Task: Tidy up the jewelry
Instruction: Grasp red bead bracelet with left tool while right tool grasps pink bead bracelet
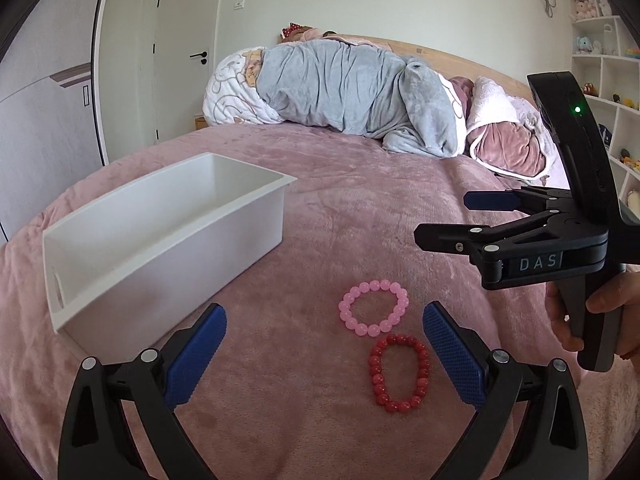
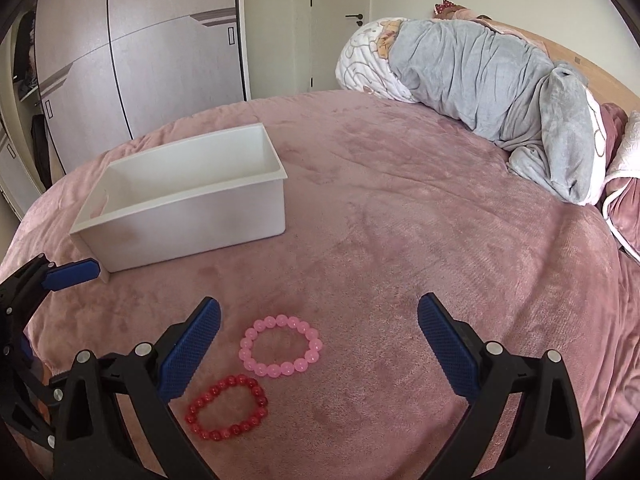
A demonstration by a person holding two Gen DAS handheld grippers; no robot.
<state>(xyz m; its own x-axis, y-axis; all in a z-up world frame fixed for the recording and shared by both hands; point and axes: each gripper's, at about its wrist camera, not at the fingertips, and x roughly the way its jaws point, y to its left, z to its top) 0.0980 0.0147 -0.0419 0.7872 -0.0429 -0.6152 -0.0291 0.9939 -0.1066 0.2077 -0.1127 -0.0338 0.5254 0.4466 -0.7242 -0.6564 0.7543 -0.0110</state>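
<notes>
A pink bead bracelet (image 1: 374, 307) and a red bead bracelet (image 1: 399, 373) lie side by side on the pink bedspread; they also show in the right wrist view, pink (image 2: 281, 346) and red (image 2: 226, 407). An empty white box (image 1: 160, 236) stands to their left, also in the right wrist view (image 2: 188, 216). My left gripper (image 1: 324, 354) is open and empty, hovering just before the bracelets. My right gripper (image 2: 318, 346) is open and empty above them; in the left wrist view it (image 1: 448, 218) hangs at the right.
The pink bedspread (image 2: 400, 240) covers a wide bed. Rolled grey and white quilts (image 1: 344, 88) and pillows (image 1: 504, 136) lie at the headboard. A wardrobe (image 2: 140, 60), a door (image 1: 188, 60) and toy shelves (image 1: 600, 60) stand around the bed.
</notes>
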